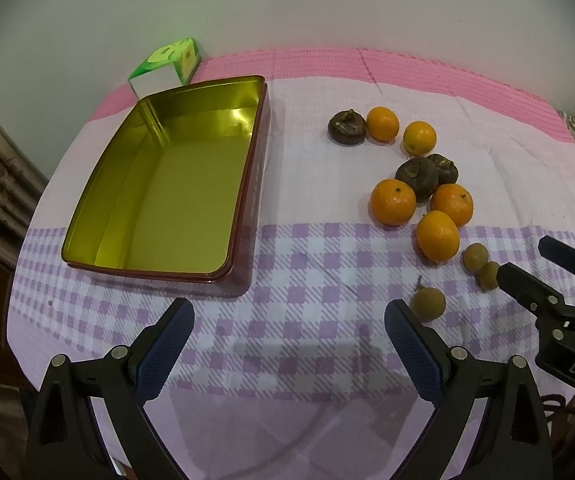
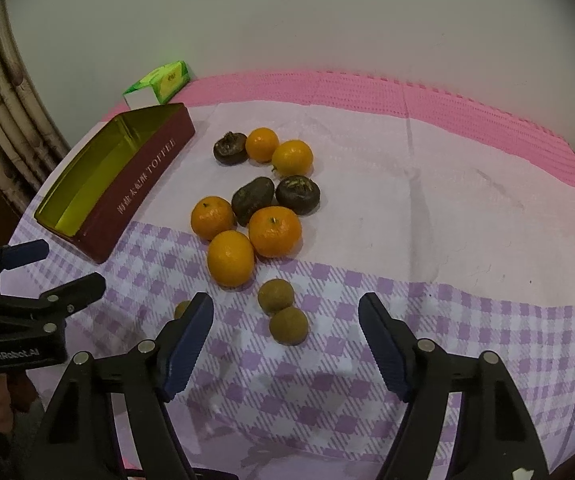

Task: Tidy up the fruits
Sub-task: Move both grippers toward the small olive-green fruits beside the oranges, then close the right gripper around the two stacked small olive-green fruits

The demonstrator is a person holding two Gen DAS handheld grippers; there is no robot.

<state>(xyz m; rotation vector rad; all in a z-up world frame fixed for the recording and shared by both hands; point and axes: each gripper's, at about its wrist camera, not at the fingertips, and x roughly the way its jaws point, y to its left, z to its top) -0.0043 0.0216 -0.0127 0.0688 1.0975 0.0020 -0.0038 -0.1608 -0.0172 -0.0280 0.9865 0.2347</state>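
Plain pale wall point(image 1: 287, 4) behind the worktop, worktop covered by a cloth point(image 2: 447, 208) with a pink far band, pale middle and lilac check near edge, ribbed beige curtain-like folds point(image 2: 11, 120) at the left, soft even indoor light, faint shadows on the cloth

We see a shiny metal tin point(image 1: 243, 188), gold and mirror-smooth inside; a matt woven checked cloth point(image 1: 307, 248); dimpled, glossy oranges point(image 2: 230, 258); dull, wrinkled dark fruits point(image 2: 297, 195); and ribbed, matt pads point(image 2: 189, 344) on plastic-looking gripper arms.
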